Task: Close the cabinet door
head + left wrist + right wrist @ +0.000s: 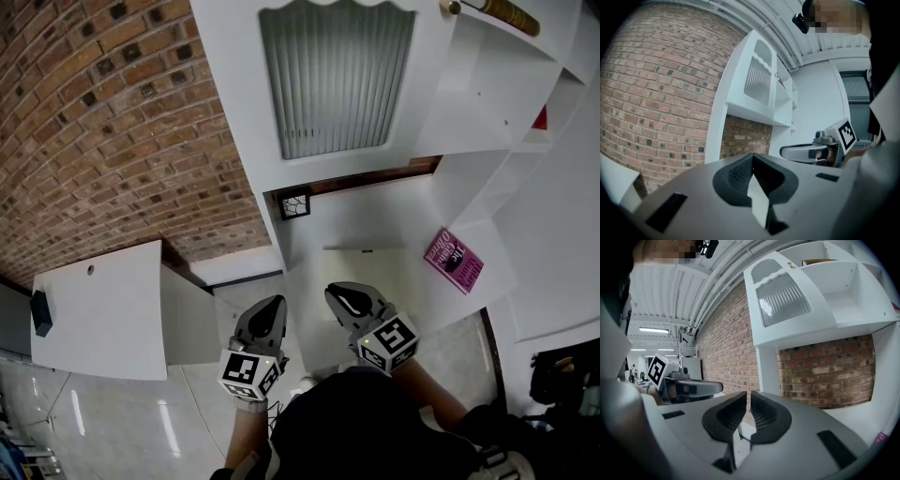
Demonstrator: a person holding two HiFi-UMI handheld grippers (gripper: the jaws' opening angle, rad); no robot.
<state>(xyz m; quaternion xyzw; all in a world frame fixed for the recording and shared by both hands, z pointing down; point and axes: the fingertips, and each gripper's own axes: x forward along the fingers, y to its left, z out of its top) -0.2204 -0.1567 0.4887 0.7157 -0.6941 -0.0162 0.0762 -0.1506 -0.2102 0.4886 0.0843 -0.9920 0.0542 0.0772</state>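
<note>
The white cabinet door (337,80), with a ribbed glass pane, stands swung out from the cabinet, and the open white shelves (492,89) show to its right. The right gripper view has the same door (783,301) high up beside the bare compartment (843,294). Both grippers hang low in front of the cabinet, well short of the door. My left gripper (273,306) (752,157) has its jaws pressed together on nothing. My right gripper (340,293) (748,394) is also shut and holds nothing. Each gripper shows in the other's view, side by side.
A pink book (455,260) lies on the lower white shelf (375,225). A brick wall (112,122) runs along the left. A white table (103,309) with a small dark object (41,312) stands at lower left. A square marker tag (294,205) sits under the door.
</note>
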